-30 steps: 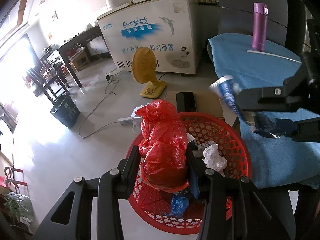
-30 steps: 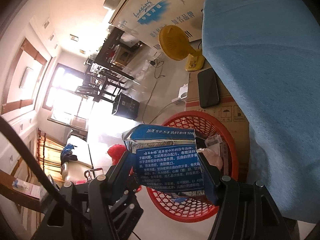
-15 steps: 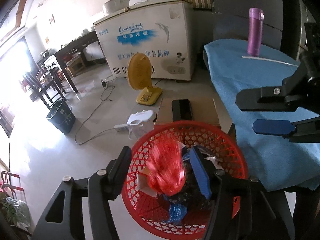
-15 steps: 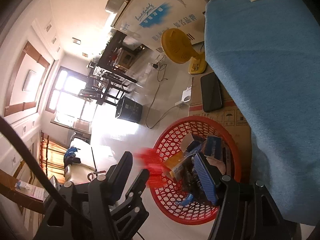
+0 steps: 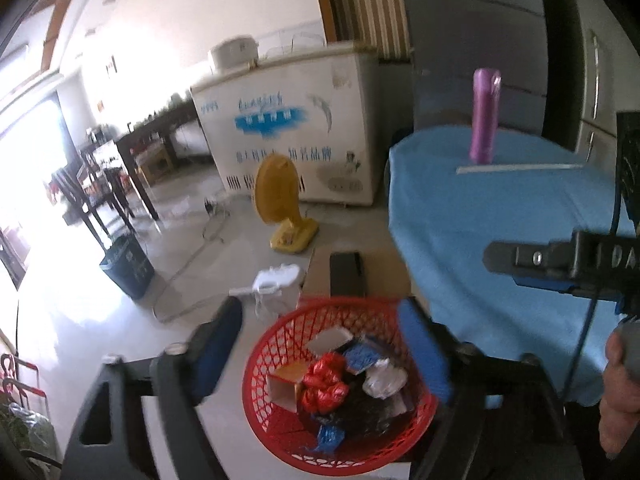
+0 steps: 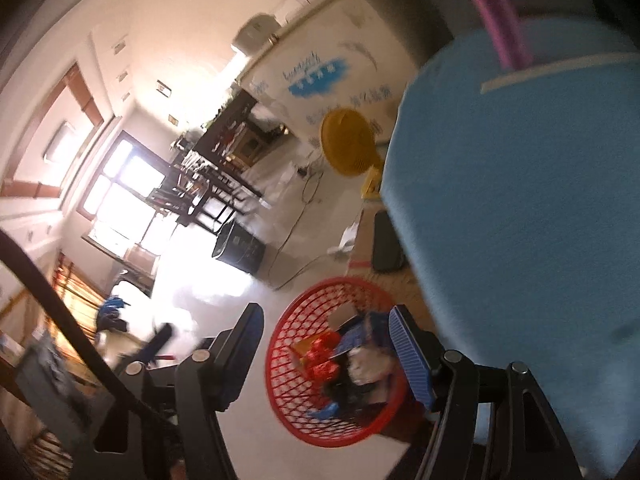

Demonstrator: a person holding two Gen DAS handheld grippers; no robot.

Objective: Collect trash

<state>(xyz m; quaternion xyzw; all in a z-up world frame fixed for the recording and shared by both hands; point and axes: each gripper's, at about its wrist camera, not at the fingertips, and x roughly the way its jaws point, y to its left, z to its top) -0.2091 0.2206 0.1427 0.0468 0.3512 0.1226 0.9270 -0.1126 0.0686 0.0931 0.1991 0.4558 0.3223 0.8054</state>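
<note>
Red mesh basket (image 5: 272, 364), blue tablecloth (image 5: 472, 216), purple bottle (image 5: 484, 120)

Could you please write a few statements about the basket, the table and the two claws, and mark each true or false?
1. The red plastic bag lies inside the red basket. True.
2. The left claw grips the red plastic bag. False: its jaws have just been opening and hold nothing.
3. The purple bottle stands upright on the blue tablecloth. True.
4. The right claw holds a blue packet. False: it is empty above the basket.
5. The yellow fan sits on the table. False: it stands on the floor.
</note>
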